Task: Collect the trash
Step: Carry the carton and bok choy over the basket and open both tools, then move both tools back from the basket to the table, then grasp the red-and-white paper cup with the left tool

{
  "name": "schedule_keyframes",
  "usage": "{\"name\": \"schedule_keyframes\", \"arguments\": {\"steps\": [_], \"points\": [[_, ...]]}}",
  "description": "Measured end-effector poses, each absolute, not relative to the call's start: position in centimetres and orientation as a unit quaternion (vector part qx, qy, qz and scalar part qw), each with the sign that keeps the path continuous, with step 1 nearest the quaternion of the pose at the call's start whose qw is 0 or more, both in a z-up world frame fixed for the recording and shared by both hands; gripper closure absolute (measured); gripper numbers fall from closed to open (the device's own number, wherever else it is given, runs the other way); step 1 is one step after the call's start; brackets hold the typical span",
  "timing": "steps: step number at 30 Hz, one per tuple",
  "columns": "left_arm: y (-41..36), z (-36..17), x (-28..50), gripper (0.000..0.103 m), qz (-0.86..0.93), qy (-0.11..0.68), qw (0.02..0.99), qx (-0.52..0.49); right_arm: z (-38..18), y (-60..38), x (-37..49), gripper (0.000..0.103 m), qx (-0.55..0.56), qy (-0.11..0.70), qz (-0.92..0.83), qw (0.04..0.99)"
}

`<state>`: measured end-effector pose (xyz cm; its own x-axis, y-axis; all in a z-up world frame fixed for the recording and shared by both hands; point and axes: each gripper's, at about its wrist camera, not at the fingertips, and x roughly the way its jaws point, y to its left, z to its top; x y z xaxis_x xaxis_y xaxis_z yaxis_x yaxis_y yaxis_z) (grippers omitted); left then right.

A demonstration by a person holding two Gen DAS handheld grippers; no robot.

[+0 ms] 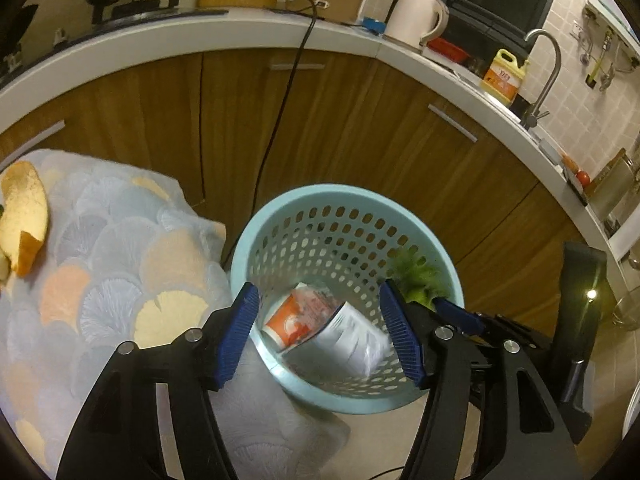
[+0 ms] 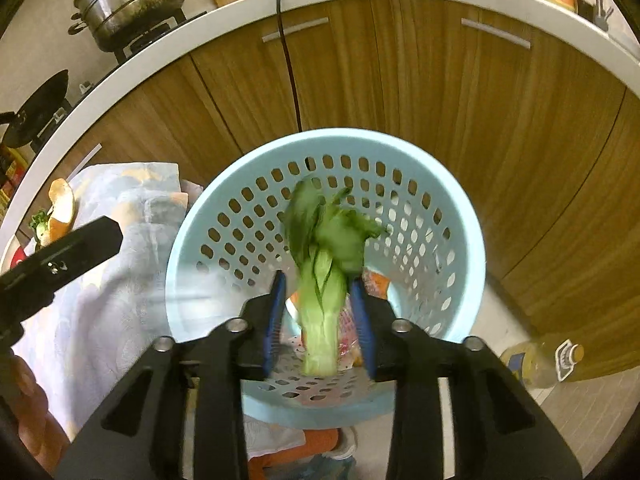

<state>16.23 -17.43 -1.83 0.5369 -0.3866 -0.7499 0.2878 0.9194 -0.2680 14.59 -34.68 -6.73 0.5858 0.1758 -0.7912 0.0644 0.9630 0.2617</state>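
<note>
So the trash in play here is a head of bok choy point(image 2: 324, 276), stalk end down and leaves up, sitting right between the blue pads of the right claw point(image 2: 320, 320). It's motion-blurred and the pads look a touch wider than the stalk, so it can't be told for sure whether the claw is pinching it or has just let it go. Either way it's directly over the mouth of the light blue perforated basket point(image 2: 192, 248), which is where it belongs.

The left claw point(image 1: 320, 332) is spread wide with nothing in it, hovering above the same basket point(image 1: 248, 240). Inside there's a blurry white packet point(image 1: 356, 340) and an orange-and-white cup point(image 1: 286, 324) lying on its side, so some trash is already collected. The bok choy leaves point(image 1: 416, 276) peek in beside the left claw's right-hand pad.

Going outward: next to the basket is a bench covered with a pastel fan-pattern cloth point(image 1: 120, 260), and a piece of orange peel point(image 1: 24, 216) sits on it near the far edge.

Best guess at the step: dropping the greens into the basket. Next move is probably spreading the right claw fully so the stalk falls clear, then swinging a claw over to the peel, which looks floppy and needs a low, flat approach.
</note>
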Motion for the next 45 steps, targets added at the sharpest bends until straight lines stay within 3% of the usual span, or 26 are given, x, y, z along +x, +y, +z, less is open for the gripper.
{"name": "schedule_keyframes", "arguments": {"steps": [1, 4, 22, 34, 45], "points": [[-17.2, -2.0, 16.3, 0.042, -0.192, 0.443, 0.874, -0.06, -6.7, -34.8, 14.6, 0.058, 0.136, 0.452, 0.033, 0.881], [-16.6, -2.0, 16.1, 0.042, -0.188, 0.443, 0.874, -0.067, -6.4, -34.8, 14.3, 0.055, 0.13, 0.444, 0.028, 0.886], [-11.6, 2.8, 11.9, 0.042, -0.18, 0.388, 0.899, -0.097, -1.0, -29.6, 11.0, 0.054, 0.096, 0.393, 0.108, 0.908], [-0.5, 7.2, 6.8, 0.042, -0.055, 0.312, 0.941, -0.121, 3.5, -20.3, 9.1, 0.052, 0.038, 0.349, 0.191, 0.917], [11.9, 7.4, 3.5, 0.042, 0.083, 0.264, 0.945, -0.172, 3.1, -12.6, 10.1, 0.052, -0.015, 0.351, 0.222, 0.91]]}}
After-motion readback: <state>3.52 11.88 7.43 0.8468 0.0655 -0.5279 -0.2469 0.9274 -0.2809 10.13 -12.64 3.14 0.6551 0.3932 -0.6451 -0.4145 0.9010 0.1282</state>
